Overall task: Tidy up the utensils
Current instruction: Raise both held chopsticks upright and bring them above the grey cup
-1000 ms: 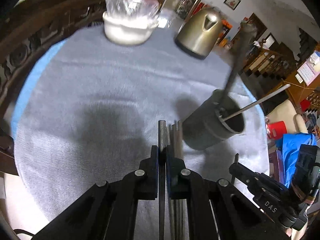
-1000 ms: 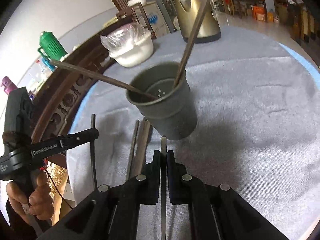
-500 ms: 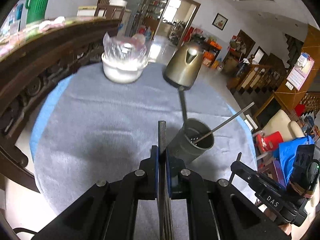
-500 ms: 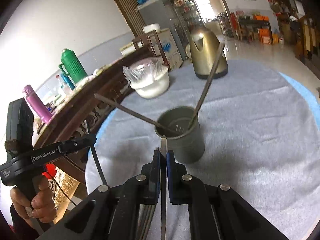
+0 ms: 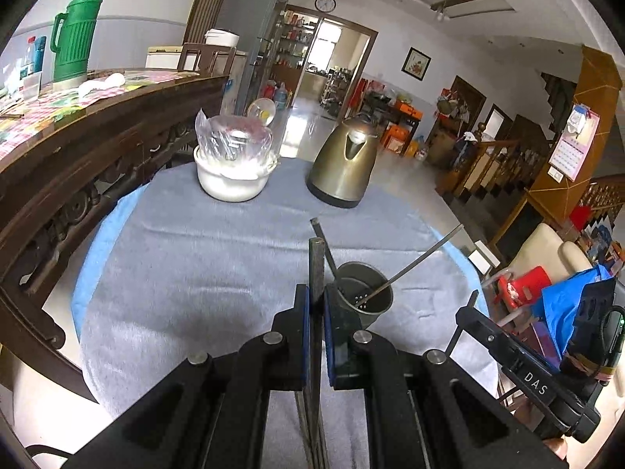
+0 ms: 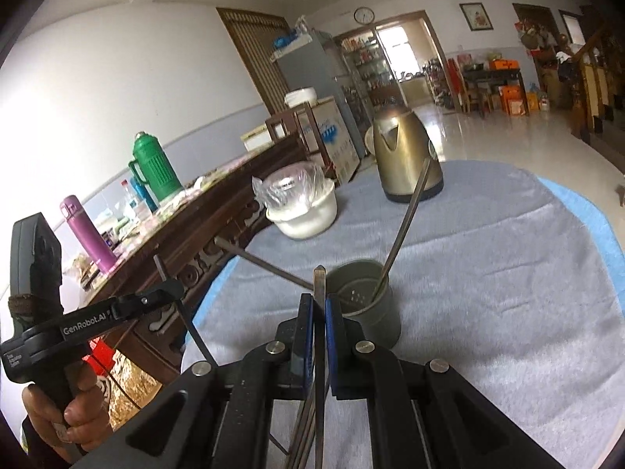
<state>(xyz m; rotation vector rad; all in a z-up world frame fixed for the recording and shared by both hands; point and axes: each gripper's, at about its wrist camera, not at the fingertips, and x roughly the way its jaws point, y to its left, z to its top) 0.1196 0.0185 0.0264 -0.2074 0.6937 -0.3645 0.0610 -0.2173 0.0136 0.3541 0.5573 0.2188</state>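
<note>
A dark metal holder cup [image 5: 365, 299] [image 6: 365, 303] stands on the grey cloth with two metal chopsticks [image 5: 424, 256] [image 6: 406, 230] leaning in it. My left gripper [image 5: 316, 305] is shut on a flat metal chopstick [image 5: 316, 262], raised above the cloth just left of the cup. My right gripper [image 6: 319, 312] is shut on another metal chopstick [image 6: 319, 285], its tip just left of the cup rim. Each gripper shows in the other's view, the right one [image 5: 474, 305] and the left one [image 6: 172, 287], each holding its stick. More chopsticks [image 6: 306, 426] lie on the cloth beneath the right gripper.
A white bowl covered with plastic [image 5: 234, 164] and a brass-coloured kettle [image 5: 345, 164] stand at the far side of the round table [image 5: 97, 242]. A carved wooden sideboard [image 5: 78, 148] runs along the left with a green thermos [image 5: 76, 35].
Both grippers have lifted with their chopsticks, from low over the cloth to well above it. The cup now looks smaller and farther away in both views.
</note>
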